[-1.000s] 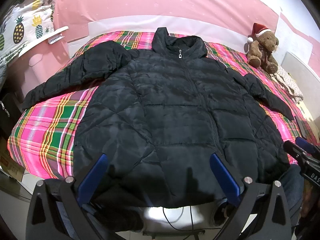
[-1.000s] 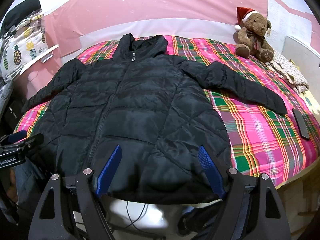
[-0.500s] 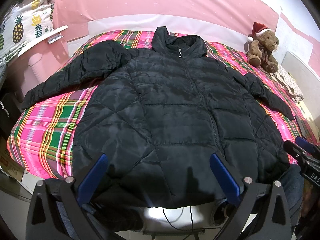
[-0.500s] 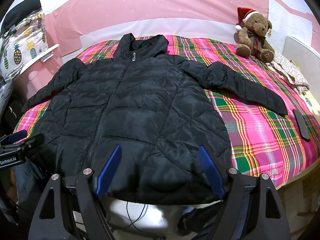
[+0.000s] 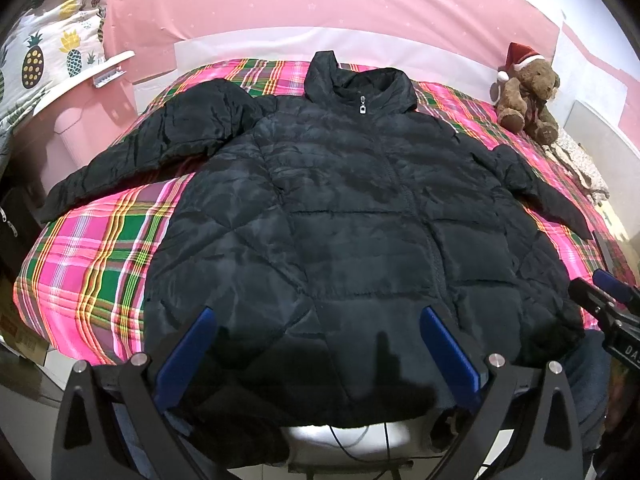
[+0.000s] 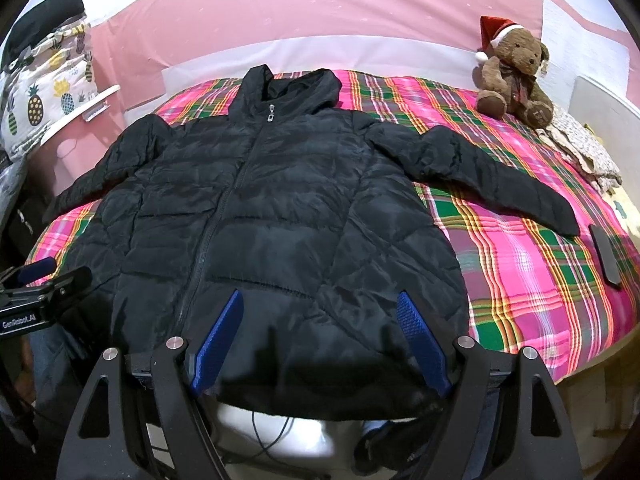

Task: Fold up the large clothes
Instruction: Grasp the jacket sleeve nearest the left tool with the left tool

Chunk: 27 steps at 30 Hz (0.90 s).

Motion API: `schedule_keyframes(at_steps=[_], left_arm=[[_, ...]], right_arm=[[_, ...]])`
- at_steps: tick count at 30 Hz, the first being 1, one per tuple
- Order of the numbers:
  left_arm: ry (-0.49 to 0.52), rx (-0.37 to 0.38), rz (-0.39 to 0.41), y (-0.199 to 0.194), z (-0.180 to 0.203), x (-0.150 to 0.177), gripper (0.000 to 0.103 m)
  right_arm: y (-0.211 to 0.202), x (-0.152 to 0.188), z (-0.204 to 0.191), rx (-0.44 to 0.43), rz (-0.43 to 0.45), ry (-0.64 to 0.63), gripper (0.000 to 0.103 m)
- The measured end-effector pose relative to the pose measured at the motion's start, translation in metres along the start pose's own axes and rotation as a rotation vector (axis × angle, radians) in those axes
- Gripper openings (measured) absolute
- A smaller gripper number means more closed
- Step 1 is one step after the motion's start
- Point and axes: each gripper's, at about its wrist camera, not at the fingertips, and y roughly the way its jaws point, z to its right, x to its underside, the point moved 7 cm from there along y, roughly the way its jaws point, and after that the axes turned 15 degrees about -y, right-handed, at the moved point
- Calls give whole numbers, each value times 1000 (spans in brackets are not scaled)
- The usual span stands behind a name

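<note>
Your black puffer jacket (image 5: 340, 216) lies face up and zipped on the plaid bedspread (image 5: 92, 264), collar toward the pink headboard (image 5: 320, 4), both sleeves spread outward. Its hem hangs over the near edge of the bed, so the lower border is lost in shadow behind your tools. In the left wrist view the far sleeve cuff (image 5: 576, 220) is narrowed by lens distortion; in the right wrist view the opposite cuff (image 6: 60, 208) fades into the dark margin.

Your left tool (image 5: 316, 320) hovers above the hem, near the jacket's left half, fingers spread wide and holding nothing; its blue pads (image 5: 186, 354) frame the fabric without touching it, as far as can be told. Your right tool (image 6: 320, 300) sits likewise over the hem, jaws wide and empty. Each tool shows at the edge of the other's view, only partly in frame.

A teddy bear in a Santa hat (image 6: 512, 72) sits at the far right corner of the bed, well apart from the jacket. A flat dark object (image 6: 606, 256), possibly a phone, lies just beyond the right sleeve's cuff. Cables (image 6: 272, 432) on the floor below the hem are partly hidden. A pineapple-print cloth (image 5: 48, 56) is cut off at the left.
</note>
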Motion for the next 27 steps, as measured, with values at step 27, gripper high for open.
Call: schedule_keyframes(at_steps=[27], left_arm=[[-242, -108, 104, 66, -121, -111, 103]], right_arm=[[79, -103, -22, -107, 82, -118, 79]])
